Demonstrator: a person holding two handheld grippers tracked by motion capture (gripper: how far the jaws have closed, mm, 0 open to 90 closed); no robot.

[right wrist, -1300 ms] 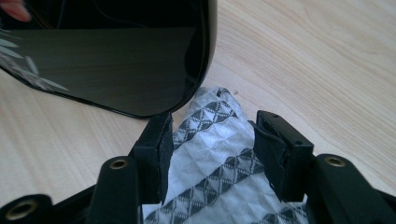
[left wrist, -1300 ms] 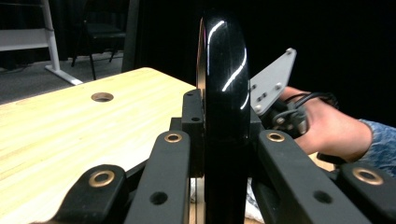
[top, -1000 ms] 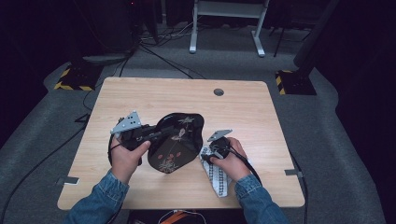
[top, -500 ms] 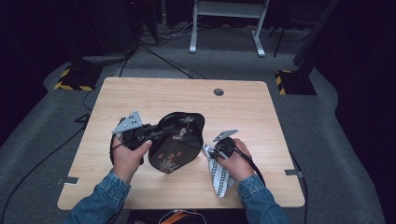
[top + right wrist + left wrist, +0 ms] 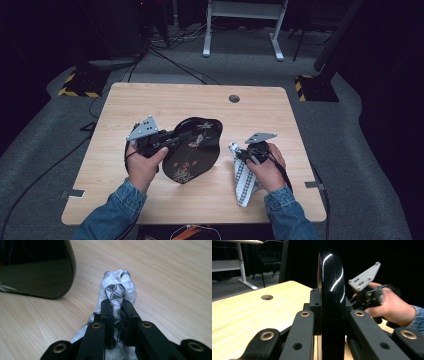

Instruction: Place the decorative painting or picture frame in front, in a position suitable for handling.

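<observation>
A black lacquered tray (image 5: 192,150) with a flower pattern stands tilted on its edge at the table's middle. My left gripper (image 5: 181,137) is shut on its rim, and the left gripper view has the glossy tray (image 5: 332,285) edge-on between the jaws of that gripper (image 5: 331,303). To the right lies a white cloth (image 5: 244,177) with a dark pattern. My right gripper (image 5: 238,154) has just been closing and is shut on the cloth's far end. In the right gripper view the bunched cloth (image 5: 115,287) sticks out past the right gripper (image 5: 117,306), raised off the wood.
The wooden table (image 5: 165,102) has a round cable hole (image 5: 234,98) near its far edge. The tray's edge (image 5: 37,267) sits close to the left of the cloth. Cables and a white desk frame (image 5: 242,30) stand on the grey floor beyond.
My right gripper has shut on the cloth's end and lifted it a little, drawing it away from the tray. The left gripper and tray have stayed in place.
</observation>
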